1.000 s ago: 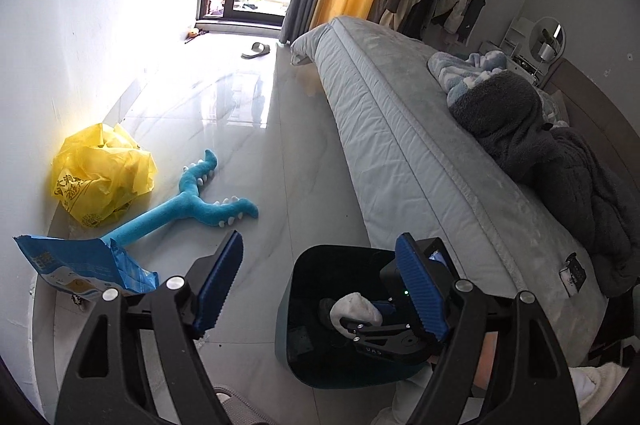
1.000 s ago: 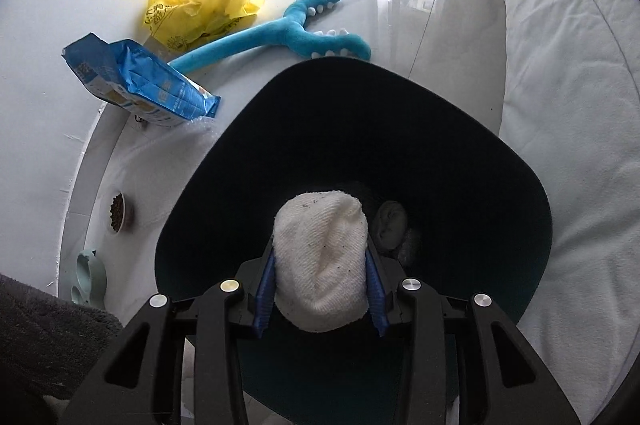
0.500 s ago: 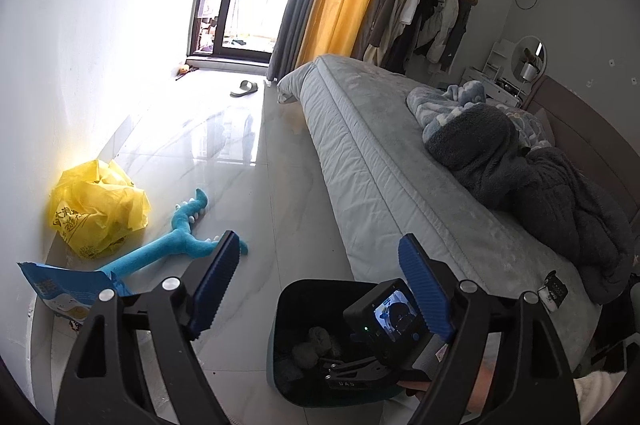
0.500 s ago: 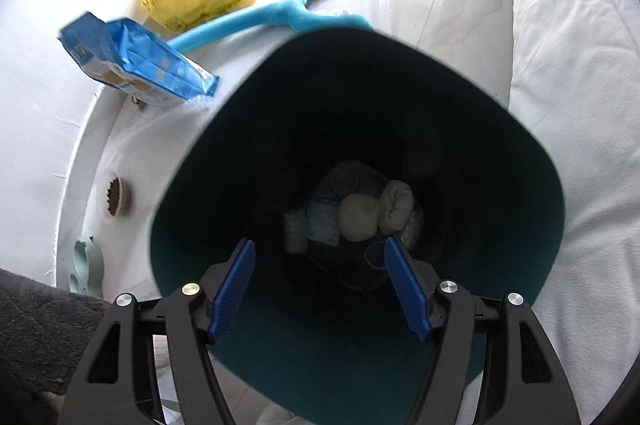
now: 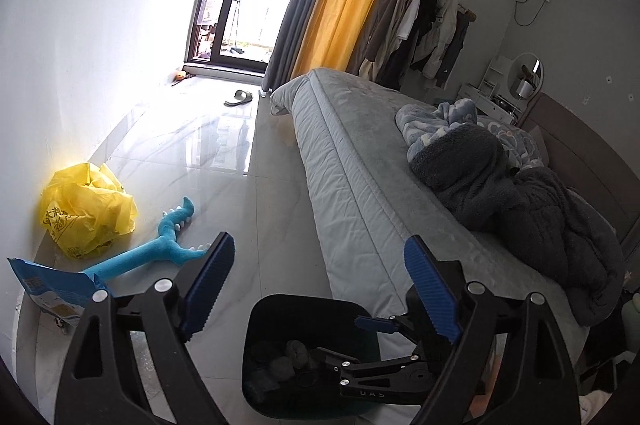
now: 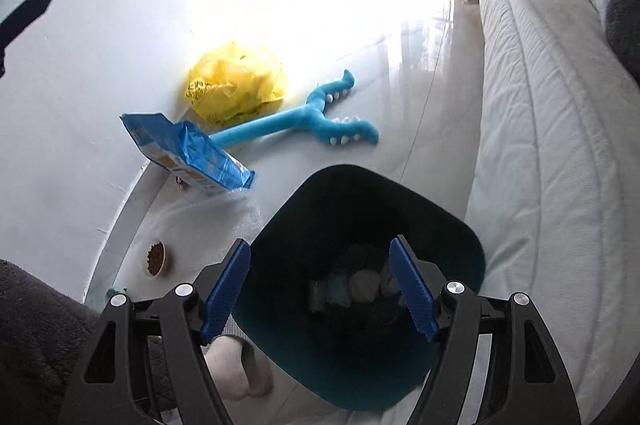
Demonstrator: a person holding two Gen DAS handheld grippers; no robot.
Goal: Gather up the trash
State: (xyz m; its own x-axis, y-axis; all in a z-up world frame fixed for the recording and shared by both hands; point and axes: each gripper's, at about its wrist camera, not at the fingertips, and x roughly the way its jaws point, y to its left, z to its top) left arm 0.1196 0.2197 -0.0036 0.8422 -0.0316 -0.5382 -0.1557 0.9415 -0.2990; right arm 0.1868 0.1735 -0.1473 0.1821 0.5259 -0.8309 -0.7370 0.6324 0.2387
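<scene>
Released, the white wad [image 6: 365,284] now lies in the bin [image 6: 460,245], so right gripper [image 6: 326,289] lifts away spread and empty, left gripper [image 5: 320,289] likewise spread.

We note a glossy pale tiled floor [image 6: 420,73] carrying a dark bin [image 6: 452,237] just beside the bed [image 5: 360,161]. Against the wall lie a crumpled yellow bag [image 6: 236,85], a blue packet [image 6: 188,153] and a turquoise plush toy [image 6: 304,121], close together. A small bowl of kibble [image 6: 156,259] sits nearer; a slipper [image 5: 239,97] lies by the window. On the bed: rumpled dark blankets [image 5: 500,177].
</scene>
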